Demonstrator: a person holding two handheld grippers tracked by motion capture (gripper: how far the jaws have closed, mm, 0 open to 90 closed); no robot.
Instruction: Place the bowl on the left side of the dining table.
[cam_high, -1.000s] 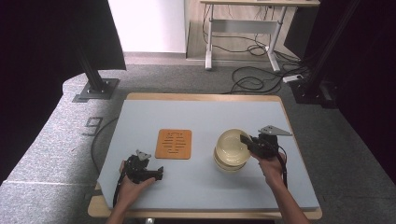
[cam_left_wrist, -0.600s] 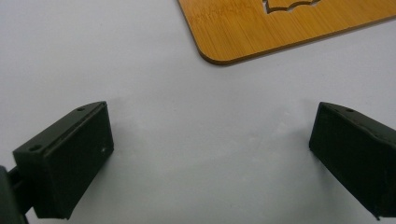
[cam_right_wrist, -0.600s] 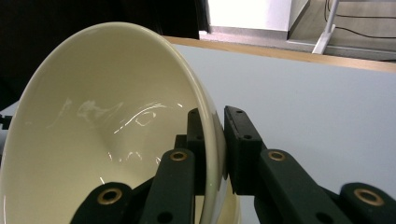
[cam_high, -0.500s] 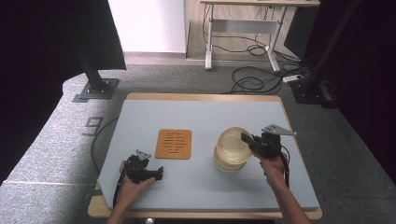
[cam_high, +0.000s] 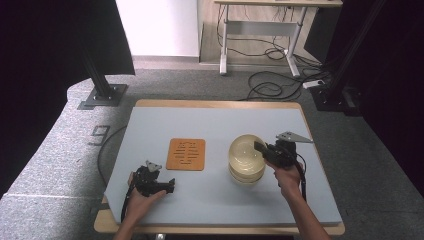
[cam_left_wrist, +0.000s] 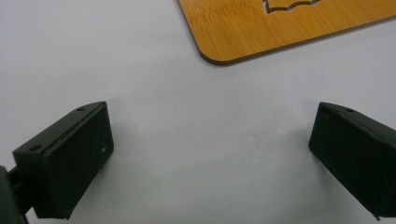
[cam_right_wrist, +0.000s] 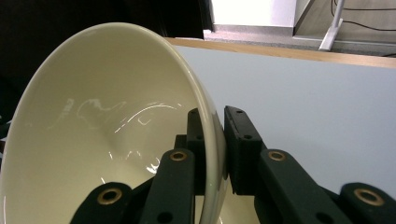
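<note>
A cream bowl (cam_high: 246, 151) hangs just above a second cream bowl (cam_high: 246, 172) that rests on the table, right of centre. My right gripper (cam_high: 261, 148) is shut on the upper bowl's right rim (cam_right_wrist: 215, 135), one jaw inside and one outside; the bowl (cam_right_wrist: 102, 130) is tilted in the right gripper view. An orange bamboo mat (cam_high: 186, 153) with cut slots lies at the table's middle. My left gripper (cam_high: 170, 185) rests on the table near the front left, open, with bare grey surface between its jaws (cam_left_wrist: 205, 154). The mat's corner (cam_left_wrist: 261, 32) lies just ahead of it.
The grey table top (cam_high: 210, 125) has wooden edges. Beyond it stand black stand bases (cam_high: 102, 95), cables (cam_high: 272, 85) on the carpet and a desk frame (cam_high: 260, 35). Dark curtains close in both sides.
The right gripper has lifted the upper bowl slightly up and to the right off the lower bowl. The left gripper has stayed put.
</note>
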